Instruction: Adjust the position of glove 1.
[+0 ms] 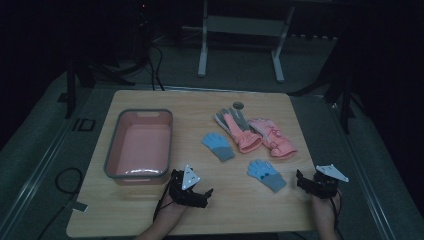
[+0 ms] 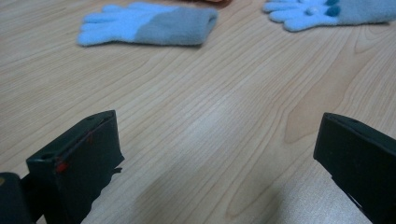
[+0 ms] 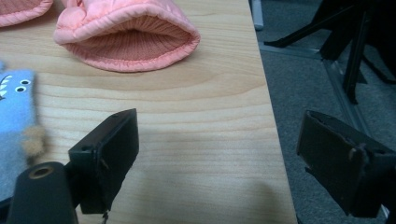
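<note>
We see two small blue knit gloves with grey cuffs (image 1: 266, 175) lying flat mid-table, one nearer the right gripper (image 1: 306, 181), both it and the left gripper (image 1: 202, 194) spread wide, empty.

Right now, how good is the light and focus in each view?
High view: dim, dark surroundings, glare on the bin rim. Left gripper view: bright, blue glove slightly soft, sheen on the table. Right gripper view: sharp pink glove, near jaws blurred.

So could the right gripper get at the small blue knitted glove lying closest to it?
Probably yes: the right gripper is open, and only bare wooden table separates it from the blue knitted glove.
</note>
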`<state>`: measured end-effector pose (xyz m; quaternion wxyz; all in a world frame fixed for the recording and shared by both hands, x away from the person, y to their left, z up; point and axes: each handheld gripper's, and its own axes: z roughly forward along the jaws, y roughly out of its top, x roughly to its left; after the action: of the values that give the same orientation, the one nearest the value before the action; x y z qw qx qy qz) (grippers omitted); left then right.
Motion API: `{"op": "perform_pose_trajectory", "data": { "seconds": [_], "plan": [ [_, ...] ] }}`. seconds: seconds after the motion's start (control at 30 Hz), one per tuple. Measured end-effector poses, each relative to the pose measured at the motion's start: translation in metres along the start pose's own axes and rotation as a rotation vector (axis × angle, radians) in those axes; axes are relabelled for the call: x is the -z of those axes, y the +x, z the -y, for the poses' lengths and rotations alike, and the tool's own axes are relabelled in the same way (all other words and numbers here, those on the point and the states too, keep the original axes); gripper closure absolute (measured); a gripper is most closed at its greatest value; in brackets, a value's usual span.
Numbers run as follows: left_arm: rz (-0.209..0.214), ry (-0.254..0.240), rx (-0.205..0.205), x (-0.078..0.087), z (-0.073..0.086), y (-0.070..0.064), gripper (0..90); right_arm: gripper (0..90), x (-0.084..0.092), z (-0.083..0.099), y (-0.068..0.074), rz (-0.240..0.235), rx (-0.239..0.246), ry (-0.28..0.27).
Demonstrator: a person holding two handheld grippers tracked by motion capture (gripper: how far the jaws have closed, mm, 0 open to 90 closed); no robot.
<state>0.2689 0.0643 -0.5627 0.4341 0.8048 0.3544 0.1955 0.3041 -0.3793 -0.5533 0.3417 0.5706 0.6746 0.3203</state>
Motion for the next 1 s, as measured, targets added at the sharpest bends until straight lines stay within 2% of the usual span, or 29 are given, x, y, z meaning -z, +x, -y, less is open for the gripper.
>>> {"op": "perform_pose_trajectory", "data": {
  "seconds": [0.13,0.3,0.43,0.47,0.53,0.6,0.73,0.83,0.9,1.0],
  "plan": [
    [0.000,0.000,-0.008,0.000,0.000,-0.001,0.9,12.7,0.000,-0.001,0.000,-0.017,-0.004,0.003],
    [0.002,-0.002,-0.008,0.000,0.000,-0.001,0.9,12.0,0.004,-0.005,0.001,-0.074,0.007,0.008],
    [0.000,0.000,-0.012,0.000,0.000,-0.001,0.9,11.8,0.008,-0.015,0.003,-0.129,-0.012,0.060],
    [0.000,0.001,-0.012,0.000,0.000,-0.001,0.9,12.3,0.010,-0.018,0.004,-0.124,-0.005,0.058],
    [0.001,0.001,-0.012,0.000,0.000,-0.001,0.9,13.9,0.015,-0.026,0.004,-0.167,-0.011,0.078],
    [0.000,0.001,-0.012,0.000,0.000,-0.001,0.9,14.4,0.018,-0.033,0.004,-0.204,-0.021,0.071],
    [0.001,-0.001,-0.011,0.000,0.000,-0.001,0.9,13.3,0.023,-0.045,0.010,-0.208,0.034,0.074],
    [0.002,0.002,-0.016,0.000,0.000,-0.001,0.9,11.4,0.025,-0.054,0.015,-0.242,0.055,0.086],
    [0.001,0.001,-0.015,0.000,0.000,-0.002,0.9,11.4,0.025,-0.061,0.021,-0.231,0.064,0.094],
    [0.001,0.004,-0.019,0.000,0.000,-0.001,0.9,11.4,0.027,-0.066,0.026,-0.249,0.079,0.088]
  ]
}}
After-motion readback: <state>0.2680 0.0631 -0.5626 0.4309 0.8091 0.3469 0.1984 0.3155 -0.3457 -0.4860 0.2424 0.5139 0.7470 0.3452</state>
